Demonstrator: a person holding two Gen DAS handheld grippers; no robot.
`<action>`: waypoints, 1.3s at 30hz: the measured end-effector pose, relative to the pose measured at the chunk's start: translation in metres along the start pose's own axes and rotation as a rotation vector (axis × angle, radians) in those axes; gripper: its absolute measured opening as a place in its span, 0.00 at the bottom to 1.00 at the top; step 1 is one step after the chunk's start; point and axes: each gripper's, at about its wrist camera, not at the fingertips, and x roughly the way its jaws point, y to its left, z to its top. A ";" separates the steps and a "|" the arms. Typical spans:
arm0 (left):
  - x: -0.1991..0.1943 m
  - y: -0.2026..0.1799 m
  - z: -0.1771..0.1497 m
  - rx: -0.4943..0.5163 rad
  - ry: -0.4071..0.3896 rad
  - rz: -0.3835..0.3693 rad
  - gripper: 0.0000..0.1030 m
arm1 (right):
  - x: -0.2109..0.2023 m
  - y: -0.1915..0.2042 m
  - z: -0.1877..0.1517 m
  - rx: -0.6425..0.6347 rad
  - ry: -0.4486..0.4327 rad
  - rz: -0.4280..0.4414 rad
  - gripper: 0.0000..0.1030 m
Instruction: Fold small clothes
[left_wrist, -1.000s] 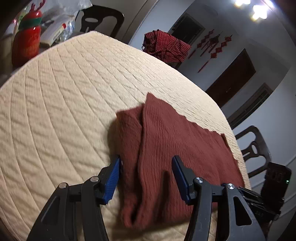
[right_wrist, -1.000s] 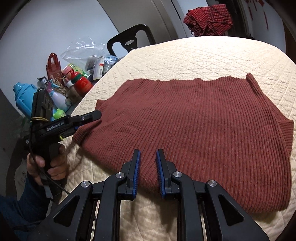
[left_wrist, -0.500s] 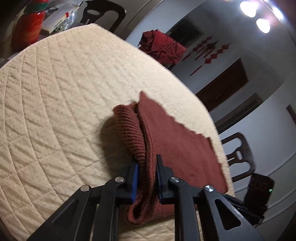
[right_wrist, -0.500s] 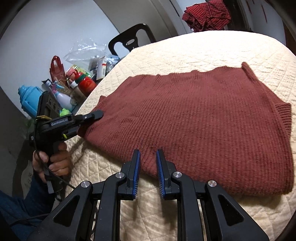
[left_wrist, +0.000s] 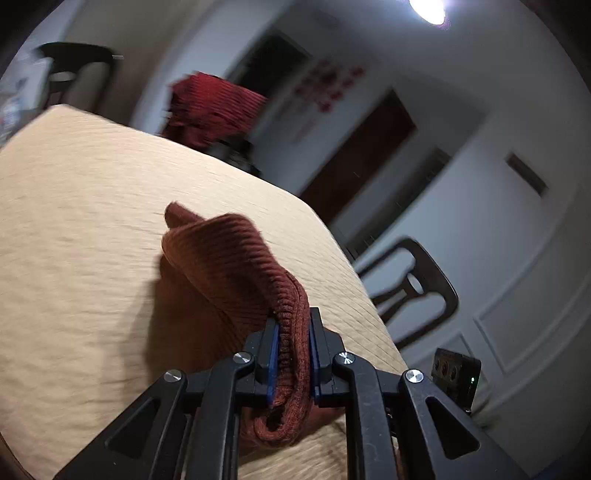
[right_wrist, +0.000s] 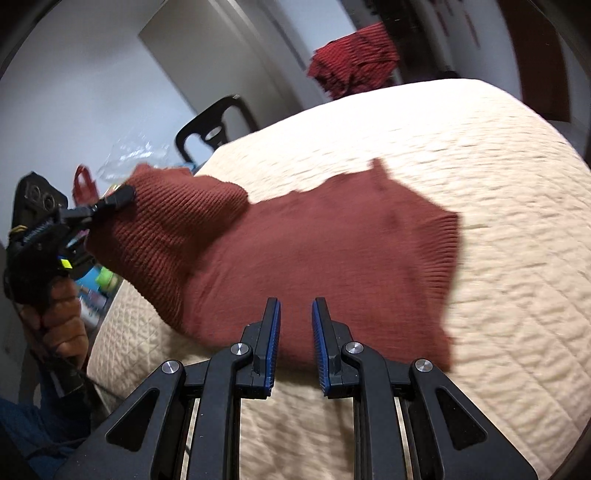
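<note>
A rust-brown ribbed knit garment (right_wrist: 314, 251) lies on the cream quilted table (right_wrist: 498, 184). My left gripper (left_wrist: 291, 354) is shut on the garment's ribbed edge (left_wrist: 291, 332) and holds that side lifted off the table; it also shows in the right wrist view (right_wrist: 114, 201) at the far left, with the cloth draped up to it. My right gripper (right_wrist: 295, 332) hovers over the garment's near edge, jaws a narrow gap apart, with nothing between them.
A red checked cloth (right_wrist: 354, 66) hangs over a chair beyond the table. Black chairs stand at the far left (right_wrist: 210, 129) and at the right (left_wrist: 413, 288). Bottles and bags (right_wrist: 99, 173) clutter the left side.
My left gripper closed on the garment's edge and lifted it off the table, raising that side. My right gripper stayed near the garment's front edge.
</note>
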 end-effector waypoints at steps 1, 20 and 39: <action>0.012 -0.006 -0.002 0.010 0.026 -0.011 0.15 | -0.005 -0.005 -0.001 0.015 -0.010 -0.009 0.18; 0.018 -0.006 -0.011 0.078 0.055 0.095 0.34 | -0.021 -0.024 0.001 0.174 -0.047 0.221 0.49; 0.045 0.026 -0.040 0.091 0.110 0.185 0.34 | 0.048 -0.020 0.029 0.277 0.123 0.200 0.18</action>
